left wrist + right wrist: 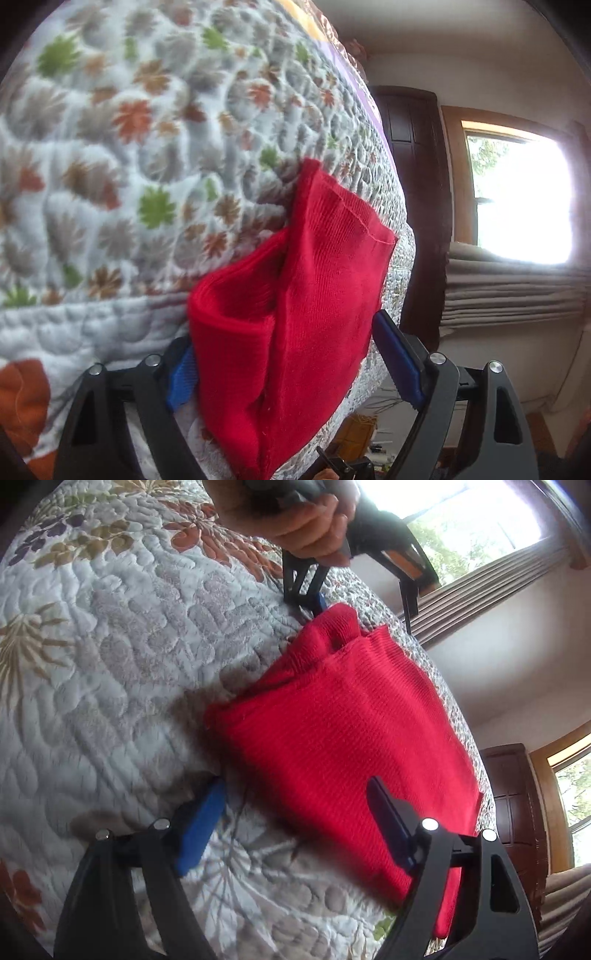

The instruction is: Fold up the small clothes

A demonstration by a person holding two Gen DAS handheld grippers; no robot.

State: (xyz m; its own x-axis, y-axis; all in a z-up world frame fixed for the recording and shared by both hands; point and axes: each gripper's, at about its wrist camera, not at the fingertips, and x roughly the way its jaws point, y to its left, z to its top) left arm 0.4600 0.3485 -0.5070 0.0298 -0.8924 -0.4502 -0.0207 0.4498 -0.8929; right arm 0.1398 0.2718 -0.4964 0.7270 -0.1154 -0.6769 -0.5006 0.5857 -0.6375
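- Red knit garment [343, 738] on the quilted bed cover [110, 686], partly folded, one layer doubled over near the far end.
- Soft, light, limp ribbed knit by the look of it; likely to sag and bunch unless held at two corners.
- Left tongs [291, 365] spread wide, cloth draped between the blue pads [397, 354], not pinched.
- Right tongs [291, 823] likewise released, one pad on the quilt, the other over the cloth.
- Best hold: hemmed edge [364, 221] or a corner, gripping both layers together.
- Person's hand [295, 520] on the left tool's handle.
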